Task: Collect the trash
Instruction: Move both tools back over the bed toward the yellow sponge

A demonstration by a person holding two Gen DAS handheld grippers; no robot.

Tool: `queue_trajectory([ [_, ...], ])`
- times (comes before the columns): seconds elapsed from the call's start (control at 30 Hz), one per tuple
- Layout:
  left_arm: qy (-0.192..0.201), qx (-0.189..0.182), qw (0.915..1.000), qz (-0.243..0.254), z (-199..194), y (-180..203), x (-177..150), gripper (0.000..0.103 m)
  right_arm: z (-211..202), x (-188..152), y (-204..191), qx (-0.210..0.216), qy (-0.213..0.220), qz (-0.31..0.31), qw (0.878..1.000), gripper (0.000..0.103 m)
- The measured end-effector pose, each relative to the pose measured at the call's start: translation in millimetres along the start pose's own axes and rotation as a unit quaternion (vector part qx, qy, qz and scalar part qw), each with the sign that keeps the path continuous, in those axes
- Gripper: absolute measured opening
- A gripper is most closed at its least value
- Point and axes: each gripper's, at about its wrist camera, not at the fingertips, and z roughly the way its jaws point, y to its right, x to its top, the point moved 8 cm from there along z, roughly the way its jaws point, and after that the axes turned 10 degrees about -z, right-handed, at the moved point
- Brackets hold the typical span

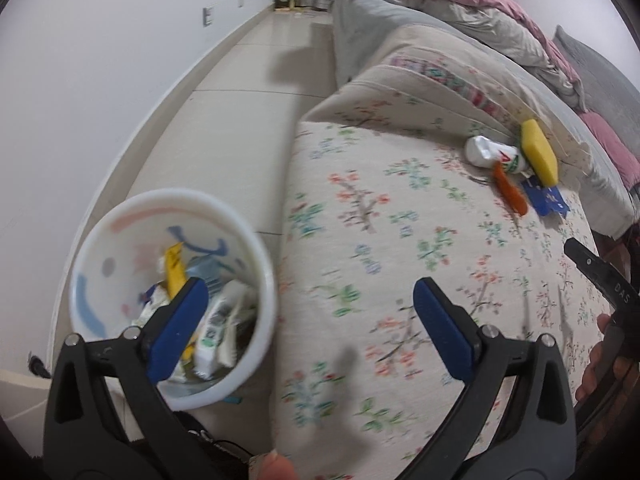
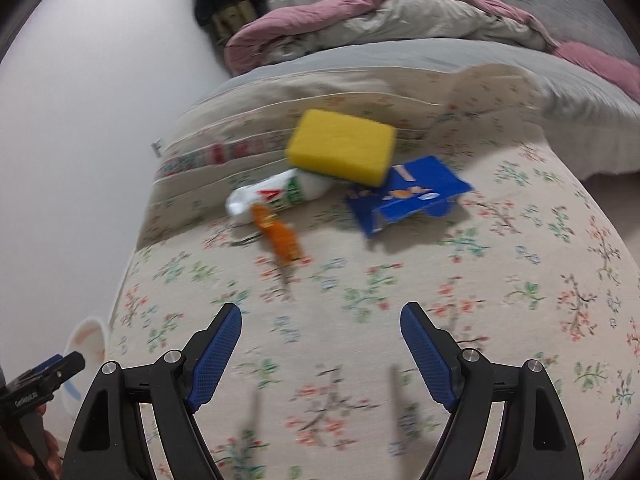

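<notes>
Both grippers' fingers stand wide apart with nothing between them. Ahead of the right gripper (image 2: 321,354), well beyond its fingertips, the trash lies on the floral bed cover (image 2: 400,300) — a yellow sponge (image 2: 340,146), white tube (image 2: 276,196), orange wrapper (image 2: 280,238) and blue packet (image 2: 408,196). The left gripper (image 1: 310,334) has the white bin (image 1: 120,224) of wrappers behind its left finger, on the floor beside the bed.

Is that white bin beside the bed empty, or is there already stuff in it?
Partly filled. The bin holds several wrappers in its bottom, with most of its inner wall bare above them.
</notes>
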Motion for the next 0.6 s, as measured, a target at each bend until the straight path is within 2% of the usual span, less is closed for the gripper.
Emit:
queue_trajectory([
  [0.17,-0.003,-0.012,0.9997,0.022,9.3,31.2,7.4,0.102,-0.8,10.8,25.9,-0.011,0.008,0.026,1.0,0.083],
  [0.33,-0.005,-0.022,0.9992,0.032,18.3,55.5,18.1,0.102,5.6,35.4,40.8,-0.006,0.02,0.038,0.999,0.083],
  [0.6,-0.004,-0.034,0.9987,0.038,37.1,80.0,36.7,0.102,27.7,76.1,42.3,0.013,0.037,0.016,0.999,0.083],
])
